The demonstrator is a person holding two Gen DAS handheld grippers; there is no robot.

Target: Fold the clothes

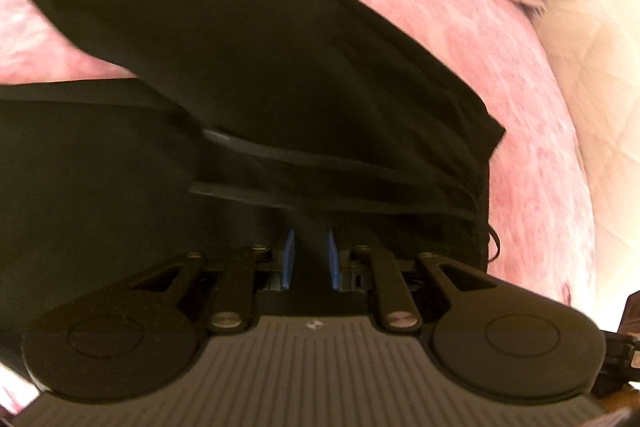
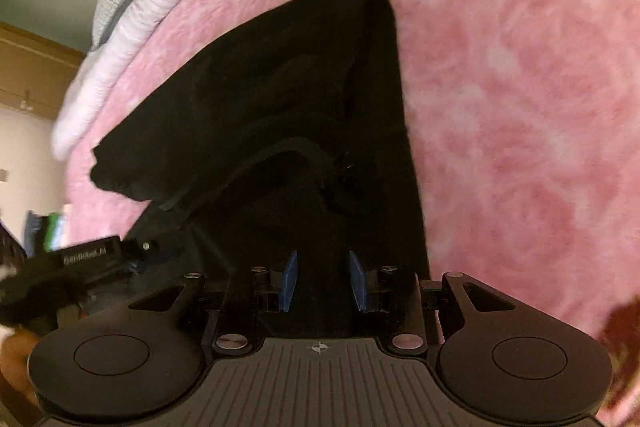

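Two grippers worked one black garment (image 2: 280, 115), which lay on the pink fleece blanket (image 2: 520, 107) of the bed, partly lifted and draped over both tools. Your left gripper (image 1: 311, 255) had its blue fingers (image 1: 289, 259) a narrow gap apart with dark cloth at them; whether they pinched fabric I could not tell. Your right gripper (image 2: 323, 279) held its fingers wider apart over the cloth, gripping nothing that showed. Layered hems near the left gripper suggested a fold under way. Next, you needed a firm hold on an edge and an even carry across, keeping layers aligned. Pillows (image 2: 132, 11) lay beyond.
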